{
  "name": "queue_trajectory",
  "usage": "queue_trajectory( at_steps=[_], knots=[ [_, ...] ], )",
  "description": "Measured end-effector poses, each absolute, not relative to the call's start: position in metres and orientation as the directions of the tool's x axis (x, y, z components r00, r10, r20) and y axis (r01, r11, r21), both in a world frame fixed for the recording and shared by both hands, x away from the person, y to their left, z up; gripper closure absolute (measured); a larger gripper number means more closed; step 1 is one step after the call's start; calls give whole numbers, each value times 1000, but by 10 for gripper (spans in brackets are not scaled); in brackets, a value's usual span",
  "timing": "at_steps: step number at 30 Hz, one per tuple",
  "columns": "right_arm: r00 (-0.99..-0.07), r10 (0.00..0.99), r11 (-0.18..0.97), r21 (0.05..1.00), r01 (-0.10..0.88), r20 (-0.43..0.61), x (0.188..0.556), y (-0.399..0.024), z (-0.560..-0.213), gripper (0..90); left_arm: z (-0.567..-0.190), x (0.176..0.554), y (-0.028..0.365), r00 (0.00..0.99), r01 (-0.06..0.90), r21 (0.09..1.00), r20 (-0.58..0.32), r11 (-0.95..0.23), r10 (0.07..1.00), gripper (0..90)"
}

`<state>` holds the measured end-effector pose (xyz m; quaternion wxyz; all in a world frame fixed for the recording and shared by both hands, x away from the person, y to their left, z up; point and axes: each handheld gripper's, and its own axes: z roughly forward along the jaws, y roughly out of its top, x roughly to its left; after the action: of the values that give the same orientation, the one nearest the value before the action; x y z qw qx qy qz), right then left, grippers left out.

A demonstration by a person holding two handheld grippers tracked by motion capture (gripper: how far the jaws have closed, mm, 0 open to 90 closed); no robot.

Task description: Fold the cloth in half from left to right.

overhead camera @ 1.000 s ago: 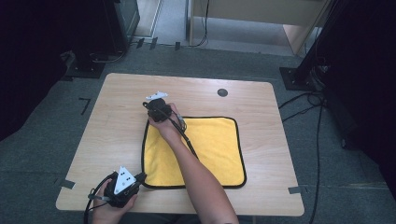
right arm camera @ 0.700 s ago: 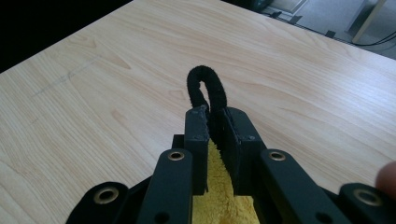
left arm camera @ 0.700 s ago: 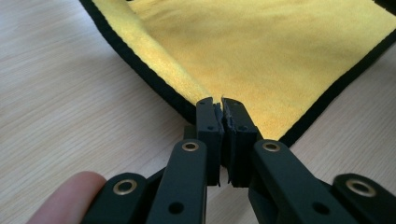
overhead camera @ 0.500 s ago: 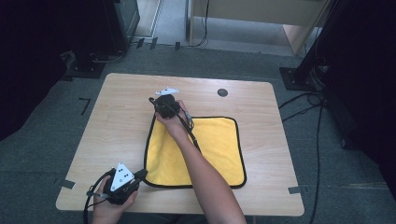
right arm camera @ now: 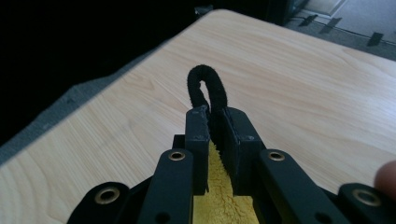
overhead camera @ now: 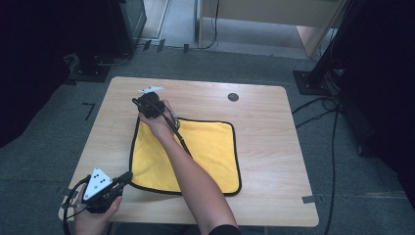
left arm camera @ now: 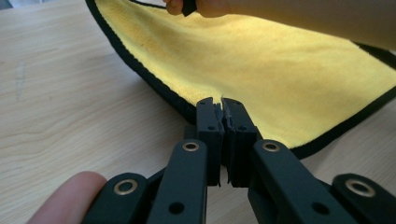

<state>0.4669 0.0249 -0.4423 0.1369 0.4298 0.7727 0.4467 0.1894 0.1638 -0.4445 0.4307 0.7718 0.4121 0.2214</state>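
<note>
A yellow cloth (overhead camera: 205,152) with a black hem lies on the wooden table (overhead camera: 274,112). My right gripper (overhead camera: 142,105) is at its far left corner, with the person's forearm stretched across the cloth. In the right gripper view this gripper (right arm camera: 212,114) is shut on that corner, a loop of black hem (right arm camera: 208,81) sticking out past the tips. My left gripper (overhead camera: 128,176) is at the near left corner. Up close in its own view, the left gripper (left arm camera: 222,105) is shut on the corner of the cloth (left arm camera: 261,70), whose hem runs off to both sides.
A small black round cap (overhead camera: 233,97) sits in the table near its far edge. Bare wood lies to the left and right of the cloth. Cables (overhead camera: 323,105) trail on the grey floor at the right, and dark stands rise behind the table.
Both grippers have shifted to the left and risen slightly, each still pinching its corner. The cloth's left edge has been drawn leftward with them.
</note>
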Motion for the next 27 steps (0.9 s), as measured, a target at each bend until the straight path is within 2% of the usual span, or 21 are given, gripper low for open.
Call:
queue_trajectory(
  at_steps=[4,8,12,27],
  knots=[
    [-590,789,223,816,534,171,465,15,-436,806,-443,188,150,578,436,847,-4,-305,816,869],
    [-565,806,196,819,539,178,465,-13,-433,804,-443,189,135,590,430,847,-3,-312,807,868],
    [-555,815,196,822,535,168,463,-34,-434,804,-444,190,117,602,436,850,-31,-296,798,868],
    [-487,860,172,810,560,154,454,-128,-450,803,-458,197,31,695,427,833,-53,-352,717,868]
  ],
)
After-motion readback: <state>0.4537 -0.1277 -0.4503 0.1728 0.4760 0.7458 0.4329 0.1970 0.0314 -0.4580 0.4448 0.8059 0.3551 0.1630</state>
